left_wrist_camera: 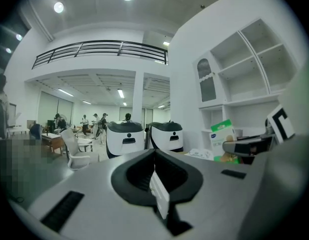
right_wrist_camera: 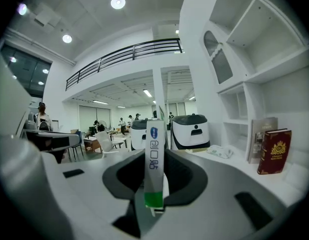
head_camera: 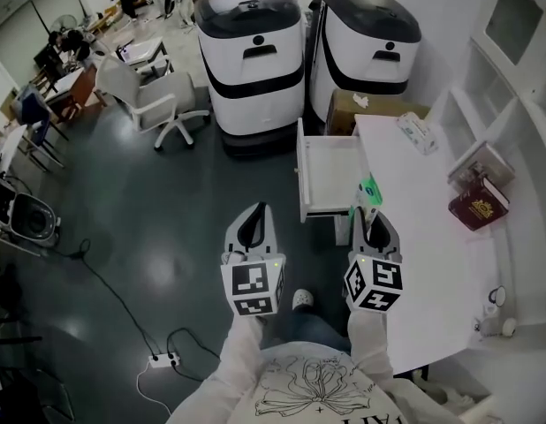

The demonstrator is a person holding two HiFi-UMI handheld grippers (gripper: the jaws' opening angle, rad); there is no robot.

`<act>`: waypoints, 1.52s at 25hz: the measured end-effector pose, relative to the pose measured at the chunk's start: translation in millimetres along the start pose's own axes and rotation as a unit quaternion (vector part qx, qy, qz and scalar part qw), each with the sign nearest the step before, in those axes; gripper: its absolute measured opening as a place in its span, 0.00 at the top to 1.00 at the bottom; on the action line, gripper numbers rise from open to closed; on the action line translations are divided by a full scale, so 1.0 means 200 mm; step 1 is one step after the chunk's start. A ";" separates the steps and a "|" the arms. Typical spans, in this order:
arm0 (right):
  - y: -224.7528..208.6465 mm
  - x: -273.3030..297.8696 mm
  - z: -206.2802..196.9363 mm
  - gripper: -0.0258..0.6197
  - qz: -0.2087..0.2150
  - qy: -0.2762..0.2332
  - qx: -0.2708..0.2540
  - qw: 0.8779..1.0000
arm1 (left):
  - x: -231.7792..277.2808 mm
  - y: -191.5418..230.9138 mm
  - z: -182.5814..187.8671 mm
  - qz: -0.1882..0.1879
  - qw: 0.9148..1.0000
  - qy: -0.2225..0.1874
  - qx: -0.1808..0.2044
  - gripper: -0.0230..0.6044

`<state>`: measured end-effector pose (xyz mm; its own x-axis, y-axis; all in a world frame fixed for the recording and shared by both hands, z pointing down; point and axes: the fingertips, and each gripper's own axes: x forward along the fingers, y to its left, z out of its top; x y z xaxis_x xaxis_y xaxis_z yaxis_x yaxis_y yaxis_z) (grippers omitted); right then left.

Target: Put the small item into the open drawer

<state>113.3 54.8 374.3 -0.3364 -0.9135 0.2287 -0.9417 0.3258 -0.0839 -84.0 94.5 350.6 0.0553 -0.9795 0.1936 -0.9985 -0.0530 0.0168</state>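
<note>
Pick-up done, placing not. Right gripper (right_wrist_camera: 154, 186) clamped on the small item, a slim white carton with a green end and a blue mark (right_wrist_camera: 153, 156), which stands upright between the jaws. In the head view the carton (head_camera: 369, 190) sits at the near right corner of the shallow white open drawer (head_camera: 330, 175), beside the white desk (head_camera: 414, 228), not yet inside. Left gripper (left_wrist_camera: 157, 186) has its jaws closed together with nothing in them and hangs level with the right one, left of the drawer. Remaining, by my reading: carry the carton over the tray, lower it, let go. Hard to tell whether the carton already overhangs the drawer rim; gripper and carton cover that corner. Neither gripper view shows the drawer. Carton print unreadable.
</note>
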 end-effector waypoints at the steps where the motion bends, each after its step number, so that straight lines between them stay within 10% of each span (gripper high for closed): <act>1: -0.02 0.05 0.02 0.82 0.002 -0.001 0.000 1.000 | 0.06 0.00 0.02 0.001 1.000 -0.001 0.001 0.96; 38: -0.46 1.47 -0.10 0.82 -0.063 0.105 0.024 0.992 | 1.69 0.09 -0.08 -0.092 0.992 0.090 0.004 0.96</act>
<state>100.3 -239.0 468.1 -0.2133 -0.8737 0.4371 -0.9769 0.1953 -0.0864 -83.8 -235.5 431.8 0.2359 -0.9029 0.3594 -0.9714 -0.2296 0.0607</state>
